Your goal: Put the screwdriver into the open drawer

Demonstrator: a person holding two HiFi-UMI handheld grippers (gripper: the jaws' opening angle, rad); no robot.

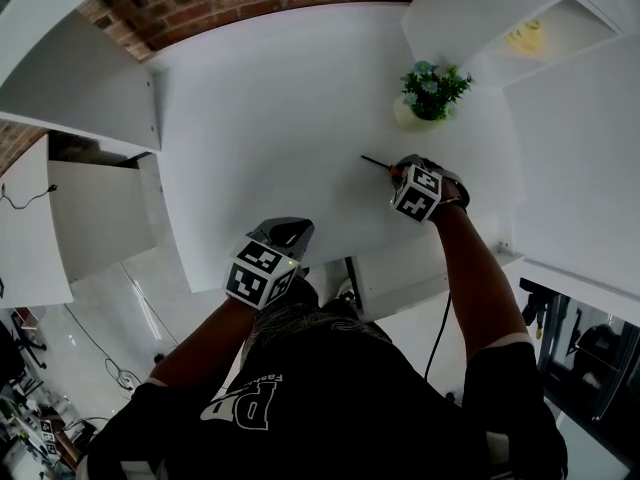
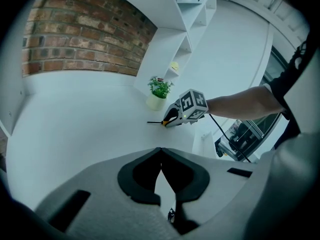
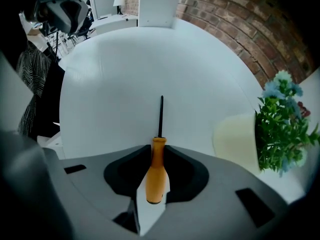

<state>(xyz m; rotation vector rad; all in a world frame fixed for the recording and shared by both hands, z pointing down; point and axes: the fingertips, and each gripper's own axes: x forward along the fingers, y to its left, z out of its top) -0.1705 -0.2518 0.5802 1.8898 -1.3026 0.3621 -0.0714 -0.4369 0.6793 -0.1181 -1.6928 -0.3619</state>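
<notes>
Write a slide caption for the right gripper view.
Right gripper grips the orange-handled screwdriver beside a potted plant.

White table (image 1: 290,88), rounded front edge on your side, far edge against a brick wall. The top is plain, matte and mostly bare.

One thing stands directly on it: a small potted plant (image 1: 430,90), green leaves with pale blue flowers, in a cream pot (image 3: 235,141), upright, far right part of the top.

The screwdriver (image 3: 156,169), orange handle clamped in your right gripper (image 1: 400,171), sits low over the top near the pot, its dark shaft pointing left across bare surface. You cannot tell whether it touches the table.
</notes>
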